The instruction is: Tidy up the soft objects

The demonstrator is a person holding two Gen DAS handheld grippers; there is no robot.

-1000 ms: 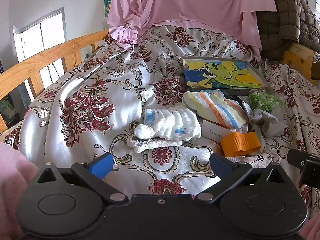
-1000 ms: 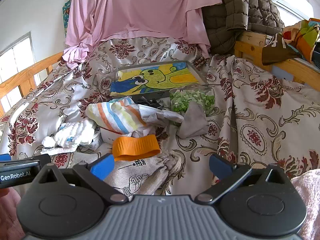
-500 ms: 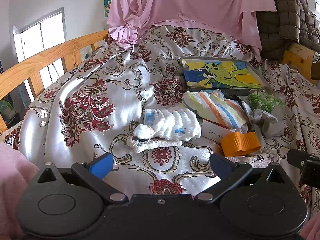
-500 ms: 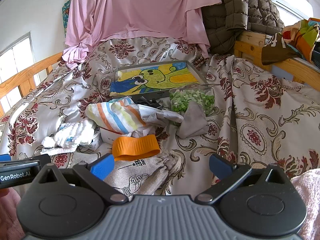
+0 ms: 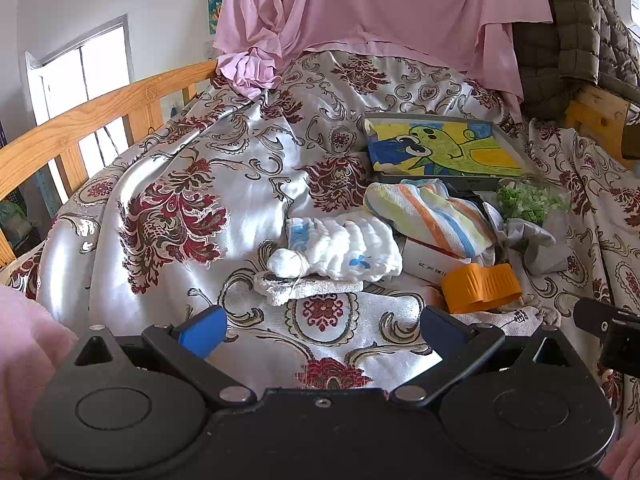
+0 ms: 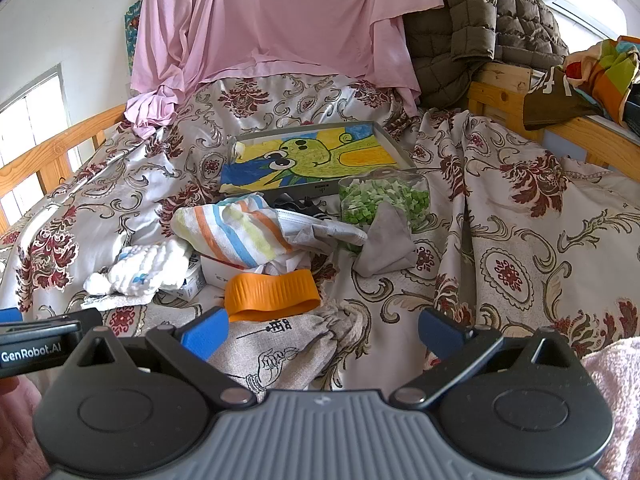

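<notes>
A pile of soft things lies on the patterned bedspread (image 5: pixel 168 216). A white padded cloth with blue marks (image 5: pixel 344 246) (image 6: pixel 150 266) lies left, on a thin white towel (image 5: pixel 308 289). A striped cloth (image 5: pixel 428 212) (image 6: pixel 236 232) lies over a white box. A grey cloth (image 6: pixel 384 246), an orange band (image 6: pixel 272 290) (image 5: pixel 482 286) and a beige drawstring bag (image 6: pixel 280 350) lie nearer. My left gripper (image 5: pixel 322 326) is open and empty, short of the white cloth. My right gripper (image 6: pixel 322 326) is open and empty, over the bag.
A tray with a yellow-green cartoon picture (image 6: pixel 312 156) (image 5: pixel 440 148) sits behind the pile. A clear tub of green bits (image 6: pixel 384 198) stands beside it. A pink sheet (image 6: pixel 280 20) and brown jacket (image 6: pixel 480 28) hang at the back. Wooden rails (image 5: pixel 92 120) (image 6: pixel 516 96) border the bed.
</notes>
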